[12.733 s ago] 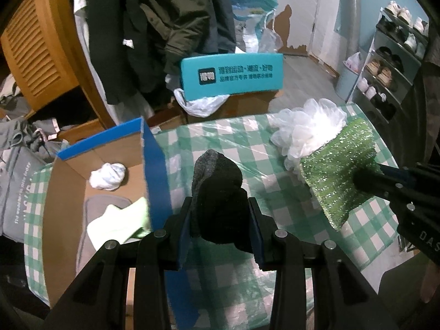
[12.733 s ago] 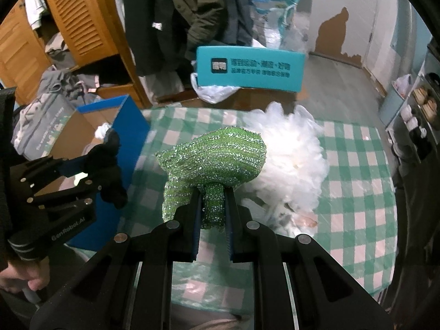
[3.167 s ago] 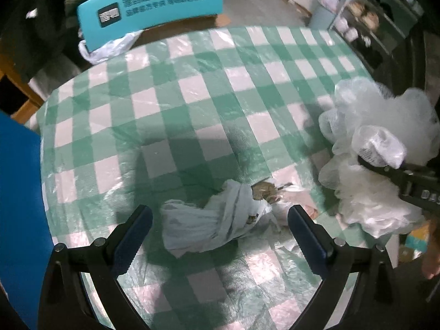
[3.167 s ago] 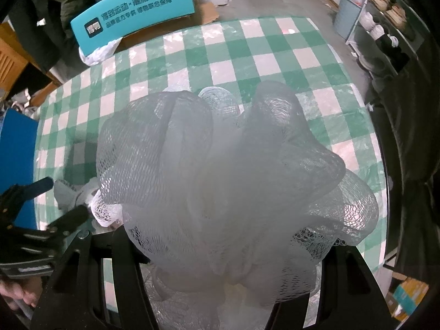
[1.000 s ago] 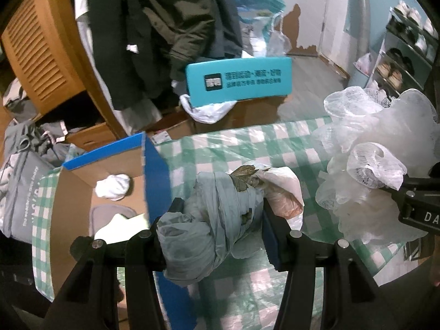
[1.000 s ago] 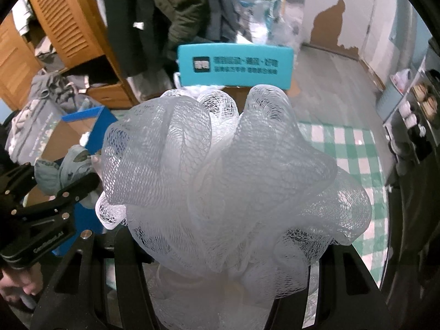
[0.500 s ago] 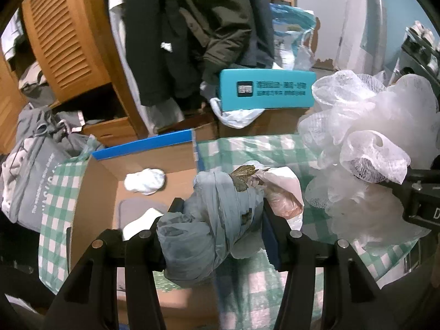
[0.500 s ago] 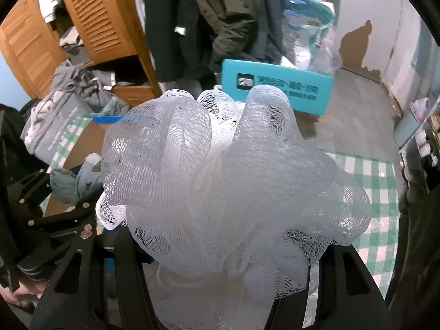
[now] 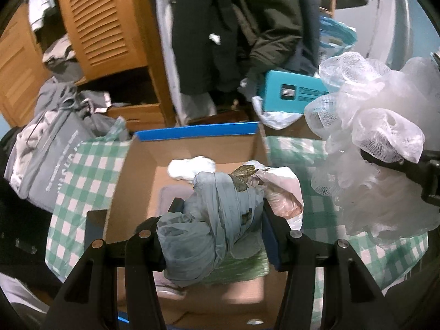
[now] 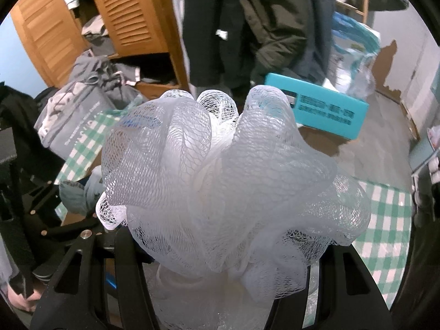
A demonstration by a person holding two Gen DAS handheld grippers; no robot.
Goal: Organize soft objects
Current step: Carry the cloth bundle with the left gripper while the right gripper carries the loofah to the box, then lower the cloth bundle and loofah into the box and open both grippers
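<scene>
The left tool grips a grey cloth bundle above the cardboard box. The right tool grips a white mesh sponge.

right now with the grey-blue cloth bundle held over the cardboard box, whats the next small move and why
Probably lower the left gripper a little and open it. It is shut on the grey-blue cloth bundle, which hangs over the open blue-edged cardboard box, where a white balled item and a green sparkly piece already lie. The right gripper holds the white mesh bath pouf off to the side.
</scene>
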